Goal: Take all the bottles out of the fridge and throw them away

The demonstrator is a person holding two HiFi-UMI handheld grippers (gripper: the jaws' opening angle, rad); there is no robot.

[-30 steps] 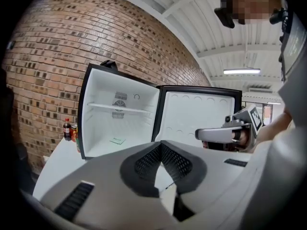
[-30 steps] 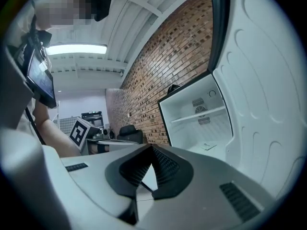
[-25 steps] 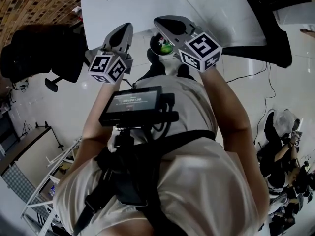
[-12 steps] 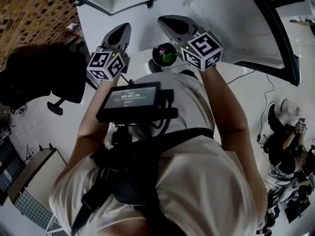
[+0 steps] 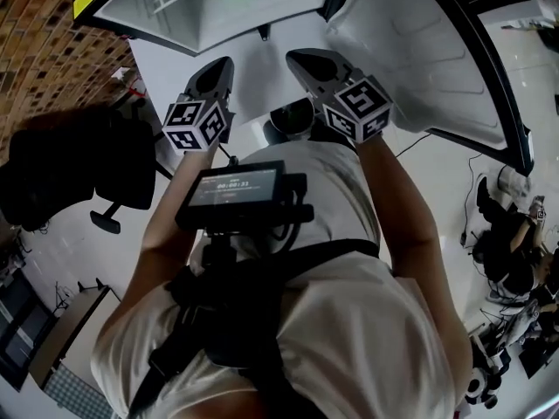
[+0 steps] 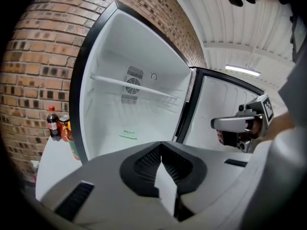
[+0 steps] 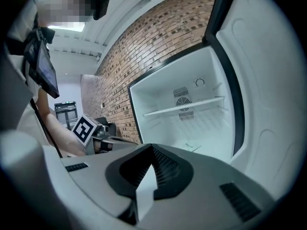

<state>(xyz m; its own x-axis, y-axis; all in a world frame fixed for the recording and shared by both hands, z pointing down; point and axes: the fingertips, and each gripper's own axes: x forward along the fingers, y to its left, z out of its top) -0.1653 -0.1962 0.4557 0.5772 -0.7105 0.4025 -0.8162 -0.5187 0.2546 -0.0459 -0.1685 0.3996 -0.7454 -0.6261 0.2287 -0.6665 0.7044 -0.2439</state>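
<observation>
Closest to the person, both tools are held out in front, level with each other and aimed at the open fridge (image 6: 105,80). The left gripper (image 6: 161,150) has its fingers pressed together with nothing between them. The right gripper (image 7: 152,152) is the same, closed and empty. Low between the two arms, short of the fridge, sits a dark round bin (image 5: 293,122). I can't make out what is inside it.

Past the fingers the fridge stands wide open, its door (image 6: 225,109) swung off to the right. Inside I see bare white walls, one shelf (image 6: 134,86) with nothing on it, and a small paper slip (image 6: 128,135) on the fridge floor. No bottle shows anywhere in there.

The only bottles in sight are outside it, just left of the fridge on the white worktop (image 6: 53,169), against the brick wall (image 6: 38,56). A dark cola bottle (image 6: 53,123) with a red cap and red label stands upright. A red can (image 6: 64,127) is right beside it. A greenish container (image 6: 71,145) is partly cut off by the fridge frame.

To my eye the fridge is already cleared. If those count, they lie ahead and to the left of the fingers, long axes vertical. The left gripper is the nearer one, and it would have to open before taking the cola bottle round its body.
</observation>
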